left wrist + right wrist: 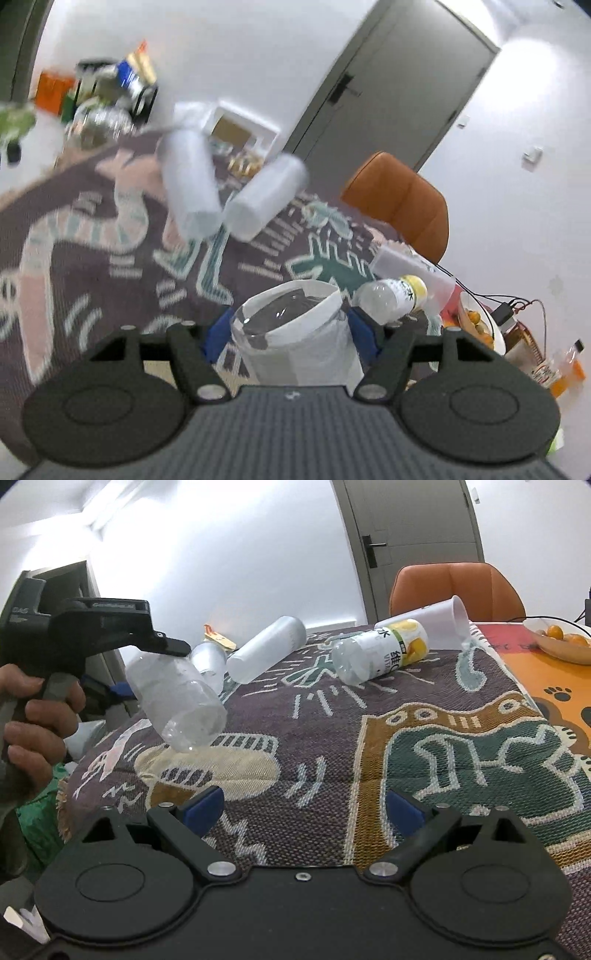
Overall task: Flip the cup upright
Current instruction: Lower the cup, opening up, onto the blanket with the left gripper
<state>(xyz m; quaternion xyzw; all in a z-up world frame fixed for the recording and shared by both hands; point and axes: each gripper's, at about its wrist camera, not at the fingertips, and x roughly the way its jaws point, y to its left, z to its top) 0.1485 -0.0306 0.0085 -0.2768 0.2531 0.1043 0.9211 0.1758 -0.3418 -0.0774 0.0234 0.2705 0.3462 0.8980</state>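
My left gripper (286,330) is shut on a clear plastic cup (291,332) and holds it tilted in the air above the patterned tablecloth (92,266). The right wrist view shows the same cup (177,705) at the left, held by the left gripper (147,672), its end angled down toward the cloth. My right gripper (304,806) is open and empty, low over the near part of the cloth (332,746). Two more frosted cups lie on their sides farther back (266,650) (210,662). A white cup (448,622) lies on its side at the far right.
A bottle with a yellow label (380,651) lies on the cloth near the white cup. An orange chair (456,589) stands behind the table. A bowl of oranges (561,638) sits at the far right. Clutter (103,99) stands at the table's far end.
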